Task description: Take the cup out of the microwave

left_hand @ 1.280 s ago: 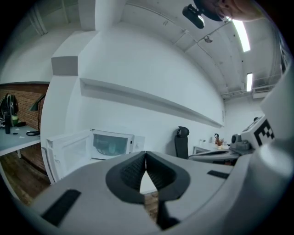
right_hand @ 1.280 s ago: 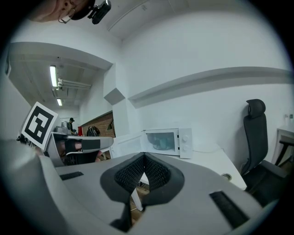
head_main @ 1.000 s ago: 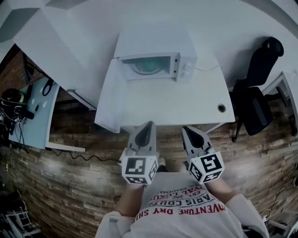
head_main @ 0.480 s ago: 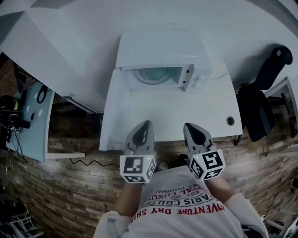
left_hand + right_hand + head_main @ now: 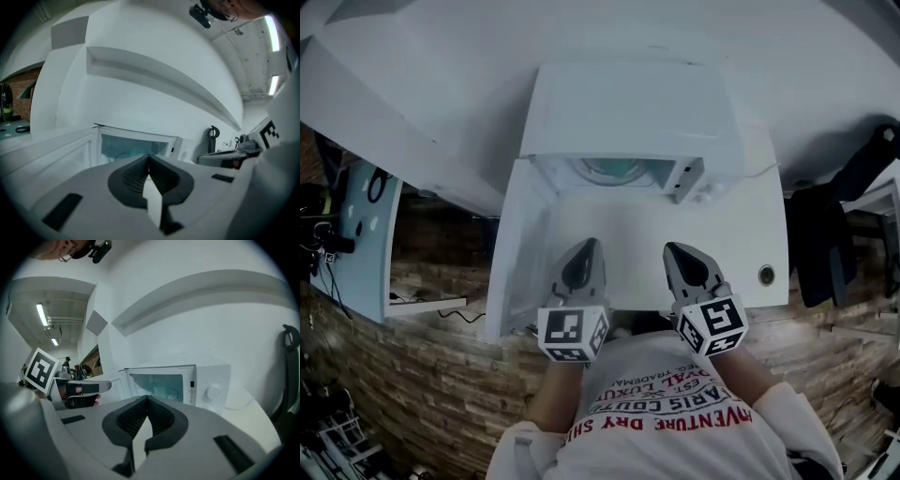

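Note:
A white microwave (image 5: 628, 103) stands on a white table (image 5: 741, 225), its door (image 5: 514, 234) swung open to the left. Its lit greenish chamber (image 5: 157, 385) shows a round turntable (image 5: 614, 170) and a pale shape (image 5: 161, 392) that may be the cup; I cannot make it out clearly. My left gripper (image 5: 589, 246) and right gripper (image 5: 673, 249) hover side by side over the table's front edge and point at the chamber, well short of it. In the gripper views the left gripper (image 5: 149, 157) and the right gripper (image 5: 147, 398) have jaws meeting at the tips with nothing between them.
A cable hole (image 5: 766, 275) sits near the table's right front corner. A black office chair (image 5: 825, 234) stands to the right, a side desk (image 5: 366, 216) with dark items to the left. The microwave's control knob (image 5: 213, 392) is right of the chamber.
Both grippers have moved forward toward the microwave, from over the floor to over the table's front edge. The microwave and its open door now look larger and nearer.

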Demonstrator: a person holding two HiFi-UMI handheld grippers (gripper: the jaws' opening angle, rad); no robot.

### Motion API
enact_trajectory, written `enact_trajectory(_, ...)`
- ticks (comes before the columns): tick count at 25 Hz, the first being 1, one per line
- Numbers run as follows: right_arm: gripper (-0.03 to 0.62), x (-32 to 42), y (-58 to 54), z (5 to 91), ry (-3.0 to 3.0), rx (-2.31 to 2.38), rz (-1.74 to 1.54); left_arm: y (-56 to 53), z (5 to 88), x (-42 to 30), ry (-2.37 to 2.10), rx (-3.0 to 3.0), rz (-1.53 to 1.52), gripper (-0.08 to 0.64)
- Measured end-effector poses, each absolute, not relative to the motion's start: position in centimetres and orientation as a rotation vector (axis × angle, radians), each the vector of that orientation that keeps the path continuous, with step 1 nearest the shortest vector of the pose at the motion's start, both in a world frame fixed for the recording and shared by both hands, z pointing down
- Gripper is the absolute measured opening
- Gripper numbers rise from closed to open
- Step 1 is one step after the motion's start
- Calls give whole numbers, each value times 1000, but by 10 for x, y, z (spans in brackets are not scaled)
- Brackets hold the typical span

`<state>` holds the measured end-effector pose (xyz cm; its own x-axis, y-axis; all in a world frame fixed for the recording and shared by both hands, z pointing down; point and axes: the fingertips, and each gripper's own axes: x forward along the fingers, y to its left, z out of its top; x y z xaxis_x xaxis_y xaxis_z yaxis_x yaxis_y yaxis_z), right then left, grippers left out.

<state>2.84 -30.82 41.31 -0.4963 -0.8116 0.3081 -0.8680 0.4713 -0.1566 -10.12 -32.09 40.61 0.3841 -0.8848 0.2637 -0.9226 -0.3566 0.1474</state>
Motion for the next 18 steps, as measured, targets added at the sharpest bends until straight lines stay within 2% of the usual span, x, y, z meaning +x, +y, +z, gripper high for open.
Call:
enact_trajectory(16,5,42,-405,466,-2575,1253,502,-416,475,-72,-1702,2372,222,8)
enact_trajectory(17,5,43,-408,469,-2570,1249,504,-421,479,-70,-1681,2379,214,11)
enact_trajectory(18,5,43,-409,472,-2564,1246,505,-426,484,-68,-1658,2385,212,48)
